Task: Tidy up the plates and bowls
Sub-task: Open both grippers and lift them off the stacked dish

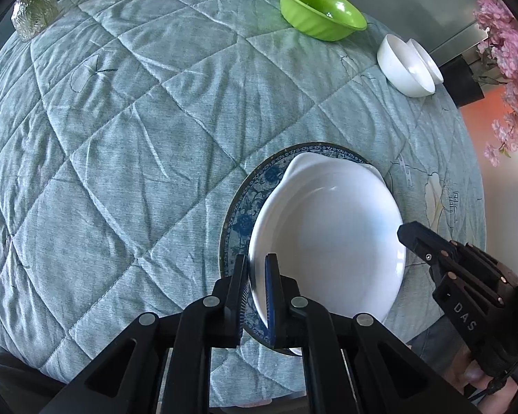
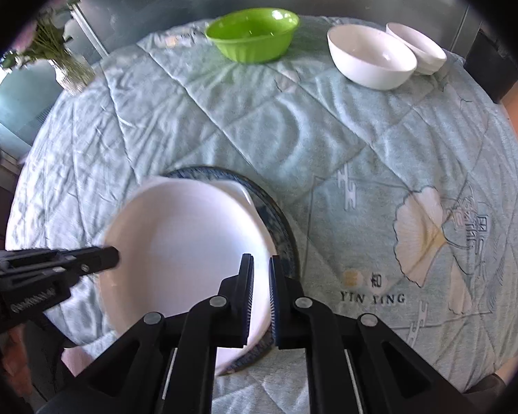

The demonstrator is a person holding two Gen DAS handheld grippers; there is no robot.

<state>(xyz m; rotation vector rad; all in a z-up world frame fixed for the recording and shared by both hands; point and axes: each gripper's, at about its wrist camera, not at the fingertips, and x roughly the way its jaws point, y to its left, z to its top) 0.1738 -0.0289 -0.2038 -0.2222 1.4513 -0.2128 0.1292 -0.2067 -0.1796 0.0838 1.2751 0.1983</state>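
Quilted pale-green cloth [image 1: 138,138] covers the round counter. Left wrist view: the left hand-held gripper [image 1: 258,293] pinches the near rim of the white dish [image 1: 328,241] at lower centre, over the blue patterned plate [image 1: 238,220]. A green bowl [image 1: 321,10] sits at top.

Right wrist view: the right hand-held gripper [image 2: 260,296] pinches the dish's right rim; two white bowls [image 2: 373,55] stand upper right, touching.

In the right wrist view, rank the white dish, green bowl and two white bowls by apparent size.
1. White dish, largest, though nearest the camera.
2. Green bowl.
3. Nearer white bowl, only a little smaller than the green.
4. Farther white bowl, partly hidden behind it, so unsure.
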